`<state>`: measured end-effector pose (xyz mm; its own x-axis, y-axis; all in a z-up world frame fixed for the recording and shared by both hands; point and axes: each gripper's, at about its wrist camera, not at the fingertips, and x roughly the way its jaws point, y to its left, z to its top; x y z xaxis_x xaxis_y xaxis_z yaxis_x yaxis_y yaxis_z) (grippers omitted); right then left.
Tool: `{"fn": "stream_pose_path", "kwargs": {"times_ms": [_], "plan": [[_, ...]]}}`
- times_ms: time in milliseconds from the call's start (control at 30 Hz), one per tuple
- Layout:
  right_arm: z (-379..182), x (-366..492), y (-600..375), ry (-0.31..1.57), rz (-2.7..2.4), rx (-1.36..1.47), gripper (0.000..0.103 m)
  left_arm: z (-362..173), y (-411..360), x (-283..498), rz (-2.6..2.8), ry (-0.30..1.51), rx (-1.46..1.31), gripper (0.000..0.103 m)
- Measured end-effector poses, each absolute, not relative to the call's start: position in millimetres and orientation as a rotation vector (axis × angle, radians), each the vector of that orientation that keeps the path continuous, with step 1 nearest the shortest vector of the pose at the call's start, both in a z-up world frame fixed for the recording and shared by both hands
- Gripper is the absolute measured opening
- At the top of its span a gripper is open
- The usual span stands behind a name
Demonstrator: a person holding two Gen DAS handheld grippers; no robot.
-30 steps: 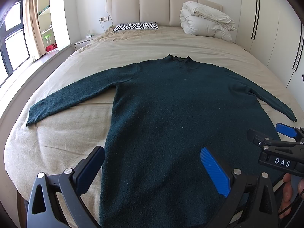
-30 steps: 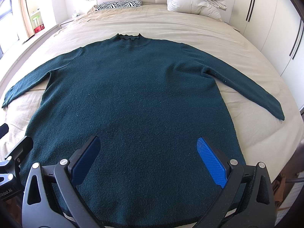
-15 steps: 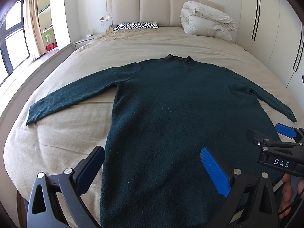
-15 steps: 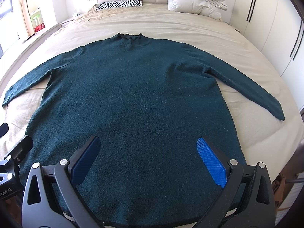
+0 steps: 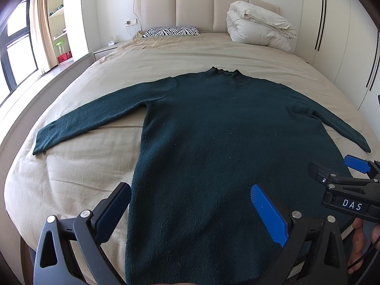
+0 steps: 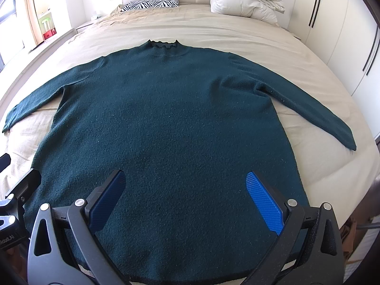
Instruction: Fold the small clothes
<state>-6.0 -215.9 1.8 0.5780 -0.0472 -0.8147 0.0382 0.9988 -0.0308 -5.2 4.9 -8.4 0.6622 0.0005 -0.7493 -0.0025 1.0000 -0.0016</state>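
Your left gripper [image 5: 190,210] hangs above the near left part of the hem, jaws spread wide with nothing between them; its left pad sits over bare sheet, its right pad over knit. The dark green sweater [image 6: 166,123] lies flat and face up on the beige bed [image 6: 237,30], collar toward the headboard, hem toward you. Its left sleeve [image 5: 95,116] runs out and down toward the bed's left edge; its right sleeve [image 6: 308,111] angles toward the right edge. Your right gripper [image 6: 185,196] hangs over the middle of the lower body panel, jaws equally wide and holding nothing; whether either tool touches the fabric is hard to judge from here. A zebra-print pillow [image 5: 171,31] and a folded white duvet [image 5: 258,30] rest at the head.
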Motion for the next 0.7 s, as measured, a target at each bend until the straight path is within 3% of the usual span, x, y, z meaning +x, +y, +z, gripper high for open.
{"fn": "stream_pose_path", "kwargs": {"times_ms": [700], "plan": [[3.5, -5.9, -219.5, 0.933, -0.007, 0.053, 0.103, 5.0, 29.7, -17.5, -0.075, 0.789, -0.176, 0.103]]}}
